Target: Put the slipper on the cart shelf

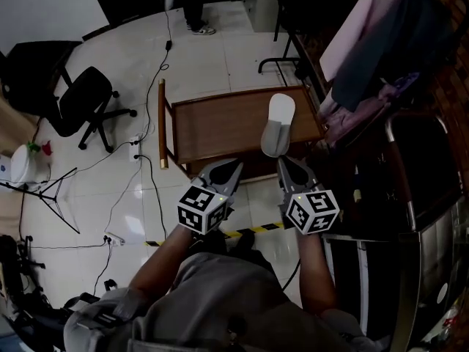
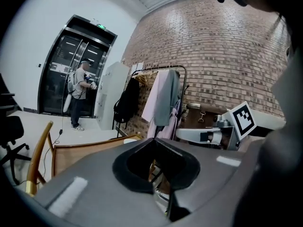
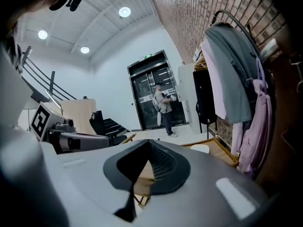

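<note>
A grey and white slipper (image 1: 277, 123) lies on the right part of the brown wooden cart top (image 1: 220, 127), toe end toward the far side. My left gripper (image 1: 233, 166) hangs over the cart's near edge, jaws shut and empty. My right gripper (image 1: 284, 163) sits just short of the slipper's near end, also shut on nothing. In the right gripper view the slipper (image 3: 200, 148) shows as a pale patch beyond the closed jaws (image 3: 147, 142). In the left gripper view the closed jaws (image 2: 152, 140) cover most of the cart (image 2: 80, 150).
A clothes rack (image 1: 388, 50) with hanging garments stands close on the right, over a dark metal-framed unit (image 1: 432, 196). Black office chairs (image 1: 88, 101) and floor cables (image 1: 157, 79) lie to the left. A person (image 1: 196, 13) stands far off by the doors. Striped tape (image 1: 249, 231) marks the floor.
</note>
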Demonstrator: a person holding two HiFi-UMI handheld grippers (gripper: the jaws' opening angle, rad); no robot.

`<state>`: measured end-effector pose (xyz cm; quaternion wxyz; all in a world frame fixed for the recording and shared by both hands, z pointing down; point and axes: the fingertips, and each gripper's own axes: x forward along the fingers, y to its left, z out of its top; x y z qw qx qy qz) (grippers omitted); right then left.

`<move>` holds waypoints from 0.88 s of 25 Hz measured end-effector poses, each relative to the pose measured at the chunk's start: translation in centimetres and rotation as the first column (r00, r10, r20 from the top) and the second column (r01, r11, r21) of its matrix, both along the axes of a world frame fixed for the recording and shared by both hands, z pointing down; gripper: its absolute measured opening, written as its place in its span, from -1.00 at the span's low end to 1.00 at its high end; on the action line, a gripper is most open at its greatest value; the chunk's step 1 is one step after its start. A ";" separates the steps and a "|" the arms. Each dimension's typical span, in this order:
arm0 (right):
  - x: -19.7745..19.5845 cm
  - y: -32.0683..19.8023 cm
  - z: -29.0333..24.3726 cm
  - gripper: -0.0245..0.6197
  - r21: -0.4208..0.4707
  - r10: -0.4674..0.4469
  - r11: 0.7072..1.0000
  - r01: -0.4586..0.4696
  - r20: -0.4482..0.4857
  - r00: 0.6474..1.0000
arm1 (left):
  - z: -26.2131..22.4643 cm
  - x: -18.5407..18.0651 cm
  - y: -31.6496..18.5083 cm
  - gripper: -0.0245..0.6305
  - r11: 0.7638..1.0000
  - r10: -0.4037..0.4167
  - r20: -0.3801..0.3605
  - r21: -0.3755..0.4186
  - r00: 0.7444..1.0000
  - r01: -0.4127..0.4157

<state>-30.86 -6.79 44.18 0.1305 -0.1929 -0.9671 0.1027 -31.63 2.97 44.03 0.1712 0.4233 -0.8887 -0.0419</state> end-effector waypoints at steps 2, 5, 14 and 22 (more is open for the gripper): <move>-1.7 -0.8 0.6 -0.92 0.022 0.025 0.999 -0.024 -0.019 1.000 | 0.9 -1.7 -0.8 -0.90 1.000 0.018 -0.015 -0.025 1.000 -0.018; -3.8 -1.9 2.9 -0.92 0.060 0.078 0.996 -0.072 -0.088 0.993 | 2.0 -3.9 -1.8 -0.90 0.997 0.069 -0.049 -0.032 0.996 -0.070; -11.1 -4.3 11.2 -0.60 0.160 0.250 0.965 -0.210 -0.297 0.922 | 6.5 -12.4 -3.1 -0.90 0.982 0.174 -0.138 -0.051 0.975 -0.183; -17.2 -7.1 20.0 -0.39 0.197 0.355 0.934 -0.297 -0.431 0.829 | 11.0 -16.8 -3.6 -0.90 0.960 0.248 -0.229 -0.071 0.941 -0.270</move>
